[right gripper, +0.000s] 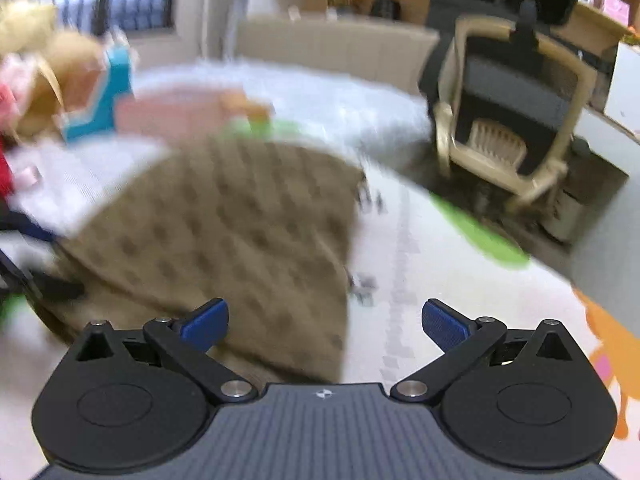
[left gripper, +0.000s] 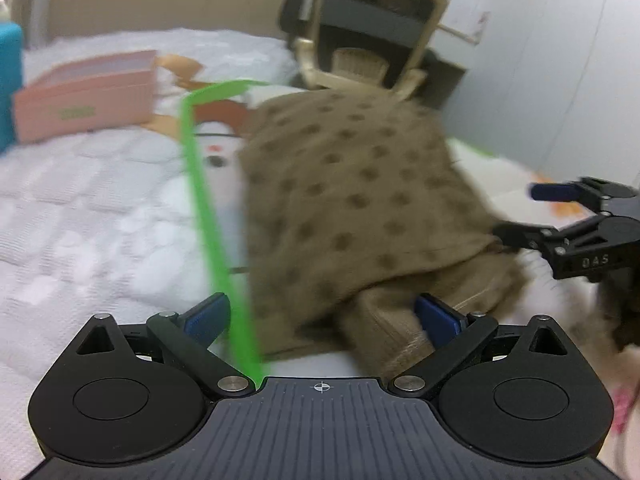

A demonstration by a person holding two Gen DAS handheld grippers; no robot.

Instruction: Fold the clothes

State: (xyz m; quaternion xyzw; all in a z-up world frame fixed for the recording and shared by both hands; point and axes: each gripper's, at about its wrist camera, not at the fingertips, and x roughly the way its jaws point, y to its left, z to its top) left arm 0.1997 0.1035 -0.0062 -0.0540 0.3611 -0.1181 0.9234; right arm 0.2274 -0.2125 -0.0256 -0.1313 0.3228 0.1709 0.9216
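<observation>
— Where's the garment?

— The brown dotted garment (left gripper: 352, 200) lies folded over on the mat just ahead of the left gripper (left gripper: 322, 318), whose blue pads are spread wide with a thick fold between them.

— And the right gripper (right gripper: 325, 322)?

— Fingers parted too, holding nothing; the cloth's edge sits ahead, toward its left finger. Everything's blurred.

We see the left gripper (left gripper: 320, 318) with its blue-padded fingers (left gripper: 206, 316) spread wide apart. The right gripper (right gripper: 325, 320) is likewise spread, and it appears at the right edge of the left view (left gripper: 520, 210), jaws parted.
</observation>
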